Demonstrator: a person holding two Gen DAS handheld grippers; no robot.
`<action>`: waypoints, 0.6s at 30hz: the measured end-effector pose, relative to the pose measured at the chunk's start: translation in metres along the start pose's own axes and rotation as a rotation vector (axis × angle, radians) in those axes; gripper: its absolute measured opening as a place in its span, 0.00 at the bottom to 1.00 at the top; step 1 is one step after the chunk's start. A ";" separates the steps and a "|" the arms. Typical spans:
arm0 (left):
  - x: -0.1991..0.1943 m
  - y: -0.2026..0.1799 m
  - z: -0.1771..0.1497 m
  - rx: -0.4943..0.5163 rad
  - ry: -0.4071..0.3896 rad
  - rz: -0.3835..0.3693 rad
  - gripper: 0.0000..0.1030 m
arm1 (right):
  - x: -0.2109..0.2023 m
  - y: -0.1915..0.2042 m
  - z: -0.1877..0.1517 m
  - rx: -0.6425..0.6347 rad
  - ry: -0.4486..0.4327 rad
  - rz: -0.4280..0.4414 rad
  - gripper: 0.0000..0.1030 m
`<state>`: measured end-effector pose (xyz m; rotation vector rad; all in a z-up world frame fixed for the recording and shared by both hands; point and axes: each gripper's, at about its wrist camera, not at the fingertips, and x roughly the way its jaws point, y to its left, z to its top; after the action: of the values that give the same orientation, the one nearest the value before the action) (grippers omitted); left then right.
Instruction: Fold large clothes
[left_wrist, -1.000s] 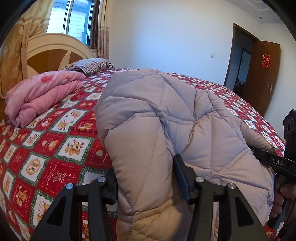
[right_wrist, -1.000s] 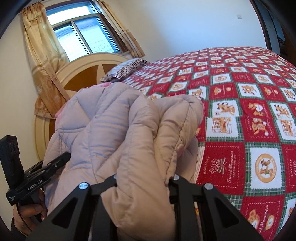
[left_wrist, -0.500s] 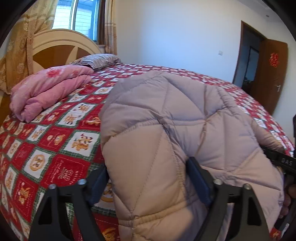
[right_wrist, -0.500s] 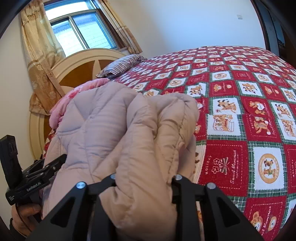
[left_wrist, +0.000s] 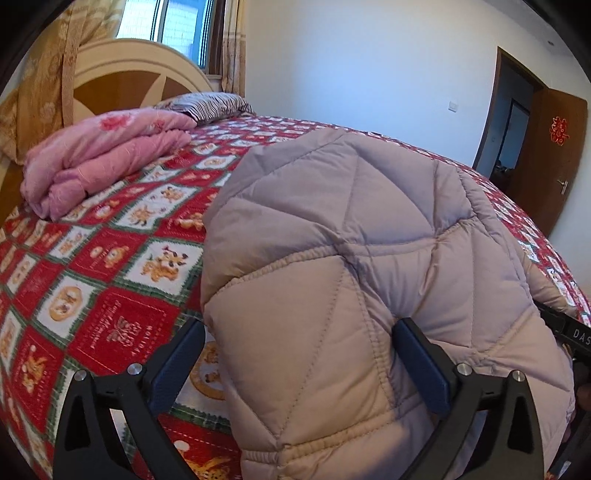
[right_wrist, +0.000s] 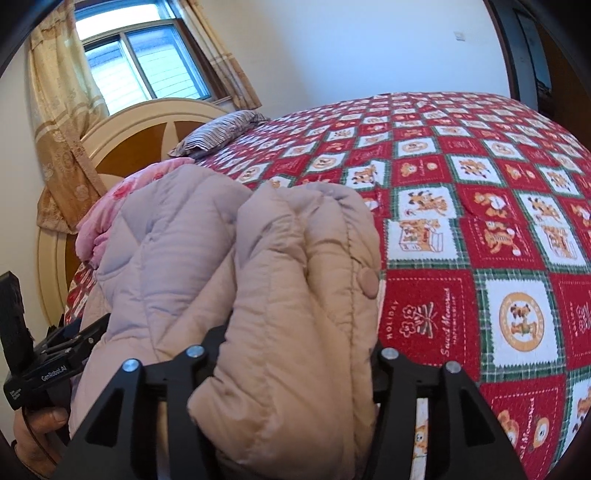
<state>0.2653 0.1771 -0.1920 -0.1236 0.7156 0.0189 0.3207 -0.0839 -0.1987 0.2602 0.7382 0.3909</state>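
A puffy beige quilted jacket (left_wrist: 351, 258) is bunched into a thick bundle over the red patterned bed (left_wrist: 110, 288). My left gripper (left_wrist: 299, 354) has its jaws around one end of the bundle, pressing into the padding. My right gripper (right_wrist: 299, 354) is shut on the other end (right_wrist: 295, 295), where a round snap button shows. Each gripper's body shows at the edge of the other's view: the right one (left_wrist: 576, 332), the left one (right_wrist: 55, 369).
A folded pink quilt (left_wrist: 99, 155) lies near the headboard (left_wrist: 129, 74), with a striped pillow (left_wrist: 210, 103) behind it. The bedspread (right_wrist: 480, 221) stretches wide to the right of the jacket. An open brown door (left_wrist: 546, 155) stands at the far right.
Both grippers have carried the jacket bundle forward over the bed and a little lower. The left gripper's jaws stand wider around the padding than a second ago.
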 end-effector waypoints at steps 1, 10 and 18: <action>0.000 -0.001 0.000 0.001 0.001 0.000 0.99 | 0.001 -0.002 -0.001 0.006 0.002 -0.010 0.54; 0.005 -0.009 -0.006 -0.014 -0.005 0.009 0.99 | 0.010 -0.013 -0.010 0.040 0.013 -0.056 0.66; 0.007 -0.010 -0.011 -0.033 -0.023 0.001 0.99 | 0.016 -0.012 -0.014 0.032 0.008 -0.082 0.72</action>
<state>0.2642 0.1657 -0.2042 -0.1546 0.6930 0.0335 0.3248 -0.0865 -0.2234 0.2577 0.7612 0.3031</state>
